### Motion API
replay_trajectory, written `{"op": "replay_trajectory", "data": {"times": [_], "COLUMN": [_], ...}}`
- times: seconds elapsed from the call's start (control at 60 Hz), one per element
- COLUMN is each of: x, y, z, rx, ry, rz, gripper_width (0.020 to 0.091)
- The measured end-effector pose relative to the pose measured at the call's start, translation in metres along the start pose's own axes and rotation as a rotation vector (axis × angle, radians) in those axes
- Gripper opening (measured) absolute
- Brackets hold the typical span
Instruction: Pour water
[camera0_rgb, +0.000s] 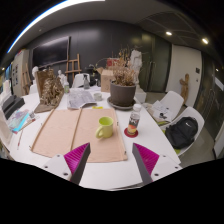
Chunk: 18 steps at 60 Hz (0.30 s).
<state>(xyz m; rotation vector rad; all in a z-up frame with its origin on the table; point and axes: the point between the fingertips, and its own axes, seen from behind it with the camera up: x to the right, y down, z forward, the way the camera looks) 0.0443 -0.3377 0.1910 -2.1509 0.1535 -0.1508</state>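
Note:
A yellow-green mug (105, 128) stands on the right-hand tan placemat (98, 138) on the white table (150, 135). Just to its right stands a small bottle (132, 123) with a dark cap and an orange label. My gripper (112, 161) hovers above the near part of the table, open, with nothing between its magenta pads (76, 157). Mug and bottle both lie beyond the fingertips.
A second tan placemat (57, 131) lies left of the first. A large potted plant (123, 90) stands at the table's middle, dried branches (50, 90) to the left. White chairs (168, 104) ring the table; a black bag (181, 132) rests on the right one.

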Motion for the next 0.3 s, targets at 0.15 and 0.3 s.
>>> {"op": "replay_trajectory", "data": {"times": [0.15,0.3], "x": [-0.016,-0.023], "y": [0.002,0.000], "z": [-0.016,-0.022], "rx": [0.018,0.021], "ry": [0.015,0.039], "rz": [-0.005,-0.032], "gripper_width": [0.0860,0.0859]}}
